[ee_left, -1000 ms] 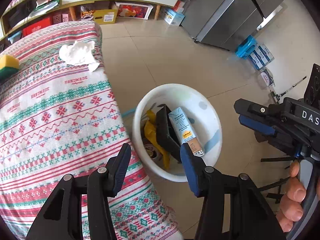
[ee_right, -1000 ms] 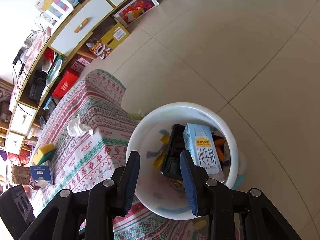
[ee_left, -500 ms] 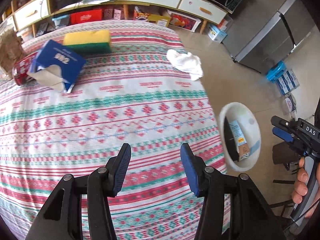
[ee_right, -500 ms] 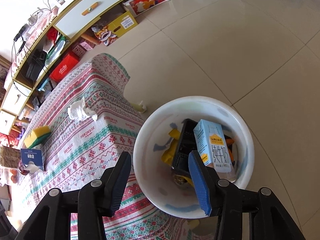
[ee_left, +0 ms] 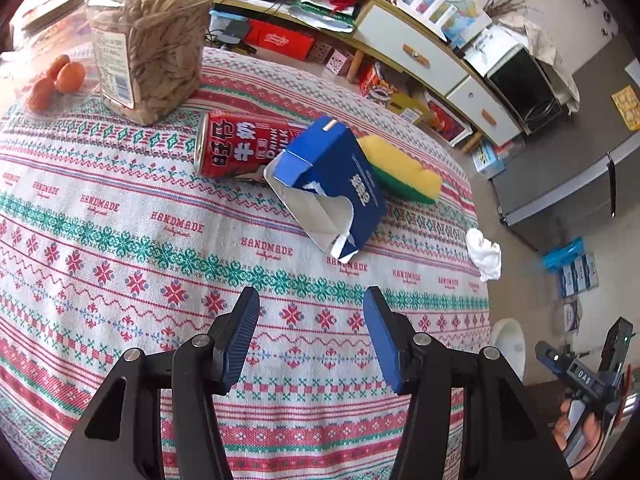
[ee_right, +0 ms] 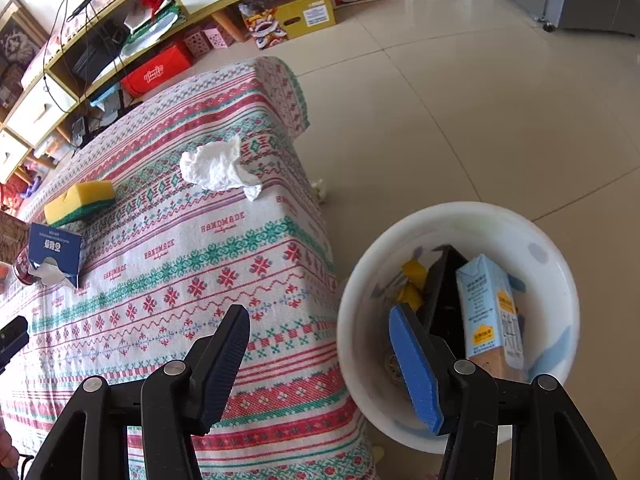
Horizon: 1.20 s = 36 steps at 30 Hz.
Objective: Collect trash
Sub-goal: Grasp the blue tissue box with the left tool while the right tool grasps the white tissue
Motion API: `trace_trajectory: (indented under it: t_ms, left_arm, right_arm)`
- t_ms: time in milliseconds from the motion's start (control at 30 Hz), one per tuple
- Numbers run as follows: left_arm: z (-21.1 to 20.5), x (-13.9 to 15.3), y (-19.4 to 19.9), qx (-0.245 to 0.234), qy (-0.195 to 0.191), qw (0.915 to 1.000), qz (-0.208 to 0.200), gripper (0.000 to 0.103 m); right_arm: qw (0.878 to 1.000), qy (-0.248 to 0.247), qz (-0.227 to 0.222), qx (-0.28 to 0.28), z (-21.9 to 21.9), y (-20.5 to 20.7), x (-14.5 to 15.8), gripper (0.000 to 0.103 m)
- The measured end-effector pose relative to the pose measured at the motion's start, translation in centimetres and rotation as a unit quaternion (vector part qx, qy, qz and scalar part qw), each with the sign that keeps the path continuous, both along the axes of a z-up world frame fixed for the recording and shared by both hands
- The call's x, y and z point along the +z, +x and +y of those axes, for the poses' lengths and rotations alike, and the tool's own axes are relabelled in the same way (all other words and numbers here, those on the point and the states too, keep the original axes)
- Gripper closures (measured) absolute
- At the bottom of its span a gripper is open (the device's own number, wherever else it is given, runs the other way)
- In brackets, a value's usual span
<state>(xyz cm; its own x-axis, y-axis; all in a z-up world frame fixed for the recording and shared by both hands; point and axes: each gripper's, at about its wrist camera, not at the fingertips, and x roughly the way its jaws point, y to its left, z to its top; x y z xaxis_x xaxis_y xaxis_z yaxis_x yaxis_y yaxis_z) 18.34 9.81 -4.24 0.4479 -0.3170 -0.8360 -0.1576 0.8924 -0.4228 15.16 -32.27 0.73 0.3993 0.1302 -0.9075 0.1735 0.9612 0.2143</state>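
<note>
Clearly the left gripper is nearer the table's litter: its jaws are opening with nothing between them, over bare tablecloth. Ahead of it lies the torn blue carton, long axis slanting away to the left, touching the red can on its side behind. The right gripper, jaws also opening and empty, hangs by the white bin; the crumpled tissue probably suits it better.

Bright daylight, soft shadows, strong fisheye warp, dark corners.
</note>
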Motion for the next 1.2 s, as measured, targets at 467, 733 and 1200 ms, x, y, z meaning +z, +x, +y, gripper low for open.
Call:
trace_trajectory:
  t_ms: [467,733,1200]
  left_arm:
    - [1.0,-2.5,4.8,0.034,-0.092,0.9951,-0.012,0.044]
    - [0.8,-3.8,6.9,0.047,-0.104,0.9931,-0.025,0.041]
    - [0.6,-4.5,8.3,0.055,-0.092,0.9913,-0.077,0.067]
  right_arm:
    - [0.997,-0.019,-0.042,0.061,5.7,7.3,-1.1,0.037]
    - [0.997,-0.005,-0.049,0.062,5.9,11.4,-3.0,0.036]
    - [0.997,0.008,-0.015,0.081,7.4,13.0,-5.8,0.087]
